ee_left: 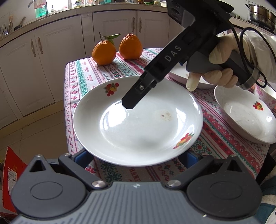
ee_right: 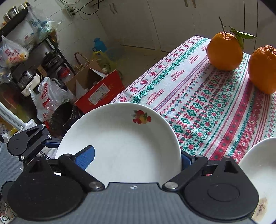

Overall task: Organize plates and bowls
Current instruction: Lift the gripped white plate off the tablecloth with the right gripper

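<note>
The plate (ee_left: 138, 120) is sitting at the near left edge of the table (ee_left: 107, 74). The left gripper (ee_left: 138, 158) is spreading wide around its near rim. The right gripper (ee_left: 128, 104) is reaching down onto it, also spread wide. A bowl (ee_left: 248, 117) is lying to the right, two oranges (ee_left: 103, 51) far behind.

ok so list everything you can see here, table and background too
fruit-print plates: 2, white, one at the near table edge, one to its right
plain dish: 1, white, partly hidden behind the right gripper
floral bowl: 1, pink and white, far right
oranges: 2, orange, far end of table, one leafy, one bare
tablecloth: 1, red, green and white, over the table
cabinets: several, white, behind
pot: 1, steel, counter
box: 1, red, floor
left gripper: 1, black, jaws open at near plate
right gripper: 1, black, over same plate
gloved hand: 1, pale, holding right gripper
</note>
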### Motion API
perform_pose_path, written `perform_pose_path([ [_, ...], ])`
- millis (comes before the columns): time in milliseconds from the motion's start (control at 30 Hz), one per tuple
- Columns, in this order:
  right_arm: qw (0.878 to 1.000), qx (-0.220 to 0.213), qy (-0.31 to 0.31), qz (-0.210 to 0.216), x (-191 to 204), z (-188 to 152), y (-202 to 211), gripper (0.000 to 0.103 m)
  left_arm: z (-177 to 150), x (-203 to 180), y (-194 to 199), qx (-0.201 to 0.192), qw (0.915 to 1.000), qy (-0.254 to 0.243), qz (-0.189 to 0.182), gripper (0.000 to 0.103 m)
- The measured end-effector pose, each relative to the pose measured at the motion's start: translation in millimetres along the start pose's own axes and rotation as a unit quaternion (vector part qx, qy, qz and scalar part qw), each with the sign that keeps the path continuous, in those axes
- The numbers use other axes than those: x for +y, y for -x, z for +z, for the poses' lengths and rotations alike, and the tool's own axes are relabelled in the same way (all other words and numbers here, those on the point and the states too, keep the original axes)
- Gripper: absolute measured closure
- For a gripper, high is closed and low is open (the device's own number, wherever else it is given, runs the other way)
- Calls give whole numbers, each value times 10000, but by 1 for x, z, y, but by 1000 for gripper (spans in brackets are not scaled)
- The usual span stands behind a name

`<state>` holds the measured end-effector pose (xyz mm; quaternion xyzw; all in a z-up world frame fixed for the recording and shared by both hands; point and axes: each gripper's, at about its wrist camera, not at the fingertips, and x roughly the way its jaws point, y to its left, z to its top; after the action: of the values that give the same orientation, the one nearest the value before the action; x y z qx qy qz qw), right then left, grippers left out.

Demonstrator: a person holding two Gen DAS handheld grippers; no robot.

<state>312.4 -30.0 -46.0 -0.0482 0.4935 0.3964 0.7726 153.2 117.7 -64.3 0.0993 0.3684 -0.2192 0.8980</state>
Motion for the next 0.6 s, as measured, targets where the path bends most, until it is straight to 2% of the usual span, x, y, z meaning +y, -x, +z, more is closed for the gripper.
perform_pose_path([
  [400,10000,14,68,-70,0,0,-5,0,-1,0,-2,-2,10000,-86,35,1],
  [600,9997,-18,123,-225,4,-2,-1,0,-2,2,1,-29,9999,84,-97,1],
])
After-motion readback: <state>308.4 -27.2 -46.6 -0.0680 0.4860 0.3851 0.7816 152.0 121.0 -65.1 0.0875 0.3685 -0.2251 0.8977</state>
